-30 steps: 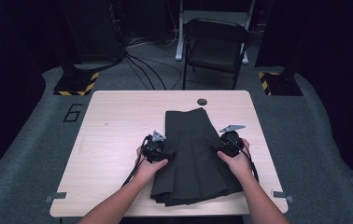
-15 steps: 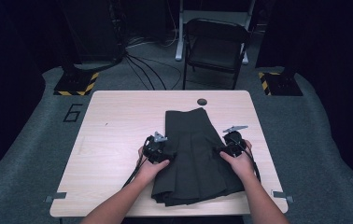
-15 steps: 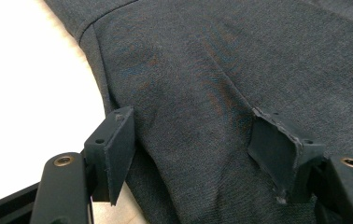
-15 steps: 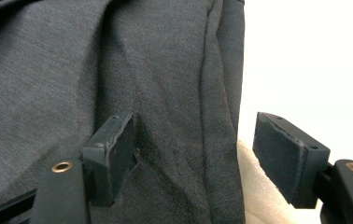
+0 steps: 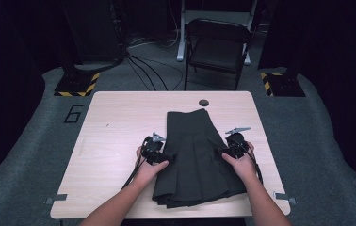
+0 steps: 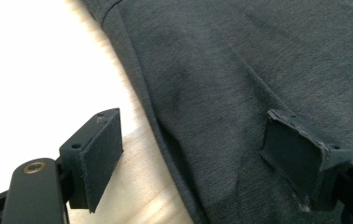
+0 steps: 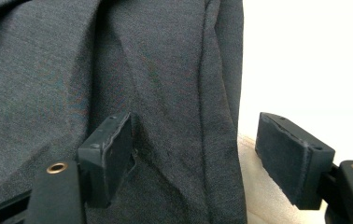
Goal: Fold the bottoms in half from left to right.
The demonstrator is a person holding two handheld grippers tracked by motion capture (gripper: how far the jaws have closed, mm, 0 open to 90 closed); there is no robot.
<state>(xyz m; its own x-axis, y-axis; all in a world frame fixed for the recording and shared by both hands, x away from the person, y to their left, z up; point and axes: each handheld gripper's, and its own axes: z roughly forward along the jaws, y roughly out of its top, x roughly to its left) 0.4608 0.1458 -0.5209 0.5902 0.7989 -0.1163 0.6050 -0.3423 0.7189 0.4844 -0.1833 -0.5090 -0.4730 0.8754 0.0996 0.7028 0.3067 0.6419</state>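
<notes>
Dark pleated skirt (image 5: 195,155) lying flat on the table (image 5: 115,136), waistband toward the far edge, hem fanned out close to the near edge, right of centre. Left gripper (image 5: 159,156) at the skirt's left side, right gripper (image 5: 228,149) at its right side, both about mid-length. Against the pictures of a second ago: right gripper shifted slightly outward and toward the near edge, now squarely on the side seam; left gripper hardly moved; skirt itself unchanged in place and shape.

In the left gripper view, jaws spread wide, one pad over bare wood, the other over cloth (image 6: 240,84), the skirt's edge running between them. Same in the right gripper view: jaws apart, one on the fabric (image 7: 118,70), one over the table beyond the folded edge (a seam ridge just inside it). Nothing pinched on either side.

Meaning, as a judgement: both tools lined up to straddle the two side edges, grasp not yet made. Likely next: closing on both edges together, then a lift or a fold. Risk: catching only the top layer.
</notes>
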